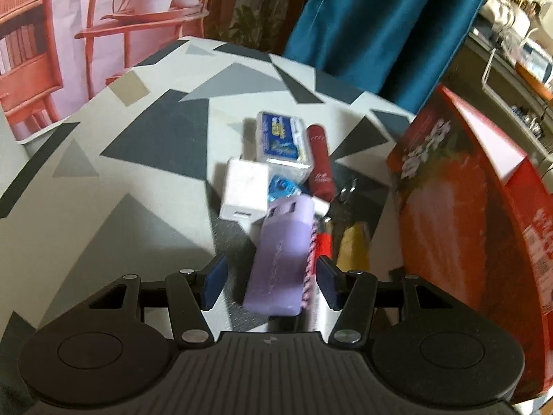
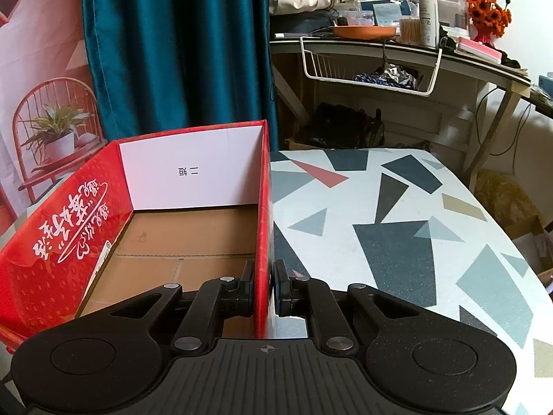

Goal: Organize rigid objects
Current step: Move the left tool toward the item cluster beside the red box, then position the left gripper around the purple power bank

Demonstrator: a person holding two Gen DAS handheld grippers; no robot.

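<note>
A pile of small items lies on the patterned table [image 1: 145, 186]: a purple case with a pink braided cord [image 1: 281, 252], a white charger block [image 1: 245, 190], a clear box with a blue label [image 1: 281, 138], a dark red cylinder [image 1: 319, 162], keys [image 1: 345, 190] and a yellow piece [image 1: 352, 245]. My left gripper [image 1: 271, 285] is open, its fingers on either side of the purple case's near end. A red cardboard box [image 1: 466, 190] stands to the right of the pile. My right gripper [image 2: 265, 287] is shut on the right wall of this red box [image 2: 264, 207], whose brown floor is bare.
A teal curtain [image 2: 172, 45] and a printed backdrop with chairs hang behind the table [image 2: 397, 224]. To the right stands a cluttered desk [image 2: 397, 45] with a white wire basket under it. A small blue item [image 1: 283, 186] and an orange-red piece [image 1: 325, 238] lie in the pile.
</note>
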